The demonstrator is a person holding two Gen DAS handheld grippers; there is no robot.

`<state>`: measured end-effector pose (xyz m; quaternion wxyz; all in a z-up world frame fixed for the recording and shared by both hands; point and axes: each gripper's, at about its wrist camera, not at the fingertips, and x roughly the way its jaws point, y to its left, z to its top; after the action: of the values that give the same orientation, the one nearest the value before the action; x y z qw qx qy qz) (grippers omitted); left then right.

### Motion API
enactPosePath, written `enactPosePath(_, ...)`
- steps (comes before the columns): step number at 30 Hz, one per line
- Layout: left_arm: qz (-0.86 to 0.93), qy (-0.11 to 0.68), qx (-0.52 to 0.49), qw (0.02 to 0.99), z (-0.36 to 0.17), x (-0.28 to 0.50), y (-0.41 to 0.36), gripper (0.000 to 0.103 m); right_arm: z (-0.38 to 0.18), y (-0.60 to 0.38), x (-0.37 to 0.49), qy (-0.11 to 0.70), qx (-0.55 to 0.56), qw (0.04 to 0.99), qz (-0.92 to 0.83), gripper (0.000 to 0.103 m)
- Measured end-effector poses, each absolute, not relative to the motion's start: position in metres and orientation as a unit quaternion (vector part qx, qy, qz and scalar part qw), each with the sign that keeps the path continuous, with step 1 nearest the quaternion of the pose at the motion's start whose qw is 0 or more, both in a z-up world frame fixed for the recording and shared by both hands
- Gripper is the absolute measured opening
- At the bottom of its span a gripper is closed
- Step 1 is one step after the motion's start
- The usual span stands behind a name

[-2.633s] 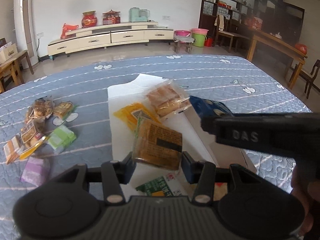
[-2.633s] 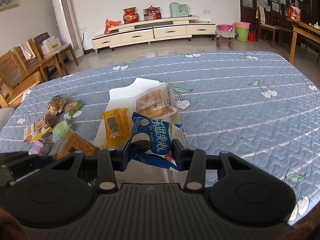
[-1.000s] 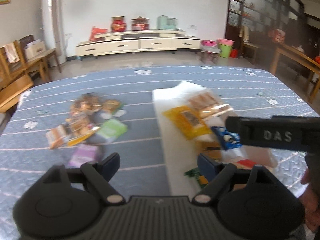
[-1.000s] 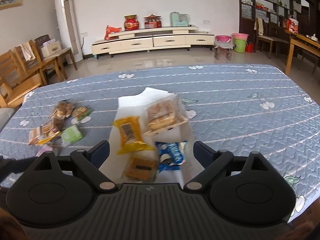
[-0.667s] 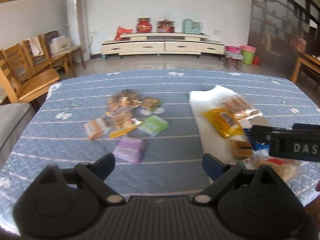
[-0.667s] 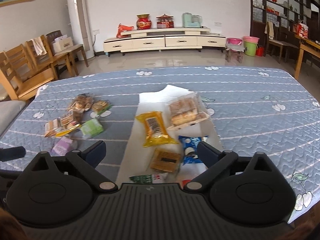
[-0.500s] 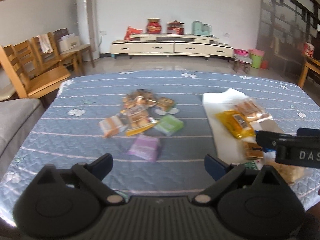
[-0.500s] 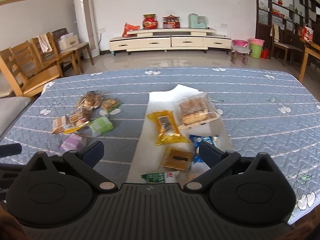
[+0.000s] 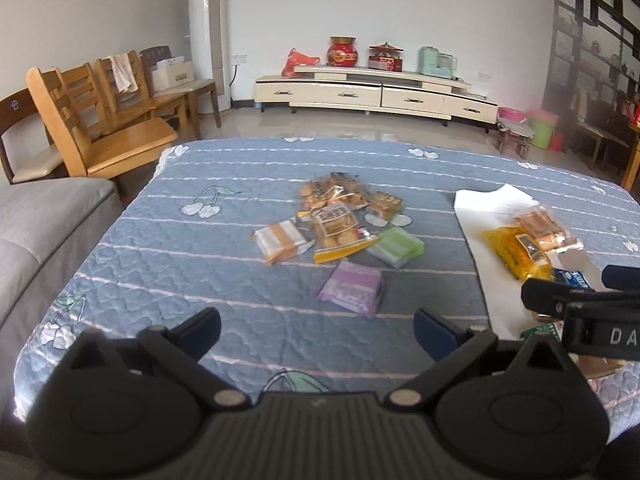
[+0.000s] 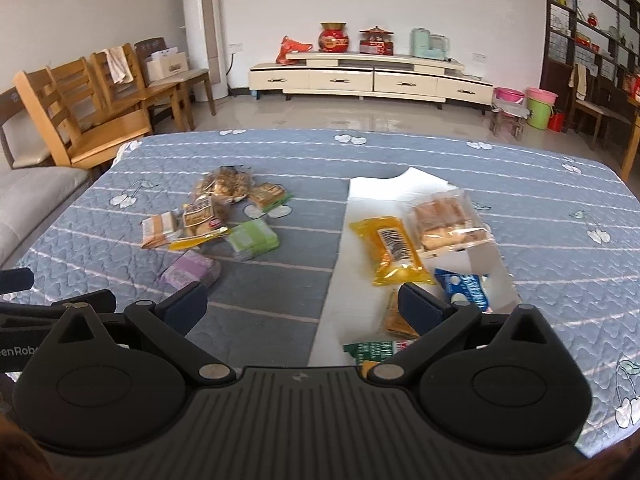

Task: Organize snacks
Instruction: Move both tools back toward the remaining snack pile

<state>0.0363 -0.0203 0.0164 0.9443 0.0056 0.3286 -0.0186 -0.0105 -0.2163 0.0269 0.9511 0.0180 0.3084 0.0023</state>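
A blue quilted surface (image 10: pixel 540 184) with cherry prints carries two groups of wrapped snacks. On a white sheet (image 10: pixel 360 248) lie a yellow packet (image 10: pixel 390 250), a clear pack of brown cakes (image 10: pixel 444 220), a blue-and-white packet (image 10: pixel 466 286), a brown biscuit pack and a green-labelled one. Well apart to its left sits a loose pile: a purple packet (image 9: pixel 352 288), a green packet (image 9: pixel 396 246), and orange and brown ones.

The left gripper (image 9: pixel 316 330) is opening, fingers spread wide and empty above bare quilt near the purple packet. The right gripper (image 10: pixel 302 306) hangs with fingers spread, holding nothing.

Only the right wrist view shows the whole white sheet.
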Motion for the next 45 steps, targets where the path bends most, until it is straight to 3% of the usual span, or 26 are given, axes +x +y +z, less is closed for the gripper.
enactPosePath(34,-0.043,0.377,-0.008,0.925,-0.055,0.091,0.01,0.102,-0.022,-0.193,0.037,0.356,0.0,0.934,0.038,0.103)
enactPosePath(45,-0.088,0.36,0.031,0.928,-0.061,0.136,-0.038,0.102,-0.023,-0.215,0.049,0.354,0.026,0.935,0.024,0.103)
